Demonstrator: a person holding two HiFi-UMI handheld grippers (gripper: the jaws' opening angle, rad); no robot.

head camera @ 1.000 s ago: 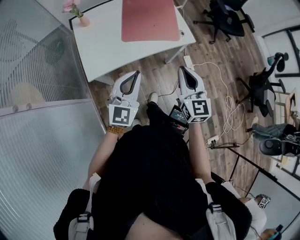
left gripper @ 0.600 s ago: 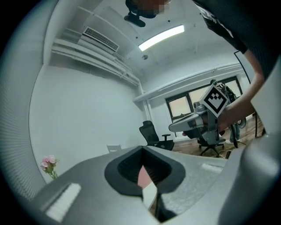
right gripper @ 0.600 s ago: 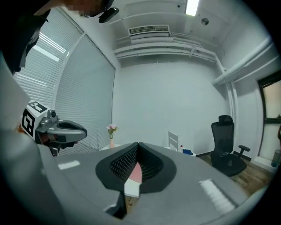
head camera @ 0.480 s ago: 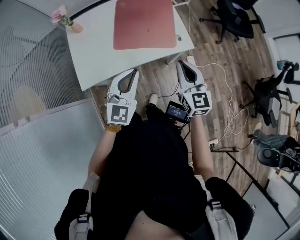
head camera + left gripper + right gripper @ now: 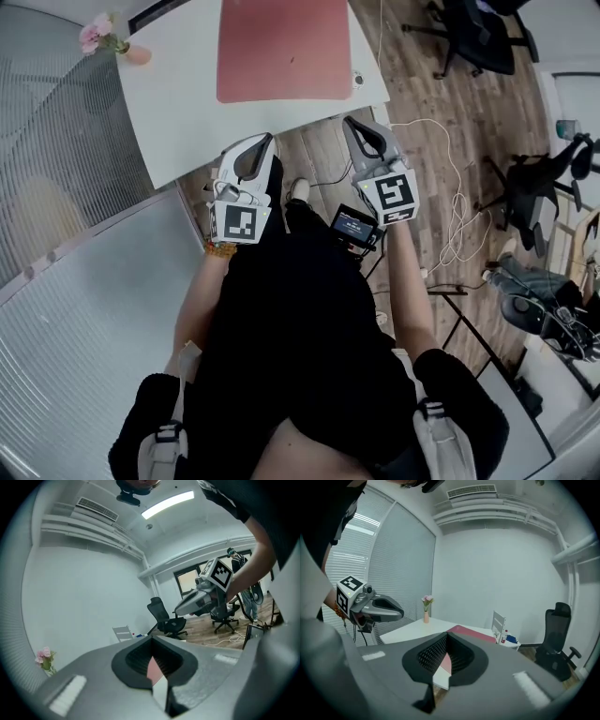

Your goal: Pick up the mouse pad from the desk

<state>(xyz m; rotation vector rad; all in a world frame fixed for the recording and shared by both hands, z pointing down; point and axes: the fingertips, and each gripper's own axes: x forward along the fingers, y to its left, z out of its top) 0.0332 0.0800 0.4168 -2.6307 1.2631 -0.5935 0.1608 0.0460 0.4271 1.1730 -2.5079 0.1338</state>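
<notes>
Head view, far side: pink mouse pad (image 5: 284, 52) lies flat on the right part of the white worktop (image 5: 178, 112), its right edge near the worktop's right edge. A vase of pink flowers (image 5: 120, 47) stands at the far left corner.
Head view, near side: left claw (image 5: 269, 140) and right claw (image 5: 348, 122) are held side by side above the wood floor (image 5: 314, 164). Their tips are just at the worktop's near edge, short of the mouse pad, and both are pinched together and empty.
Left gripper view: jaws meet at the tips with nothing between them. Pink pad and white worktop show through the gap behind the tips. The right claw hangs at upper right, with a black office chair (image 5: 166, 620) beyond.
Right gripper view: jaws closed, nothing held. The mouse pad lies ahead on the worktop, the vase to its left, the left claw at far left.
</notes>
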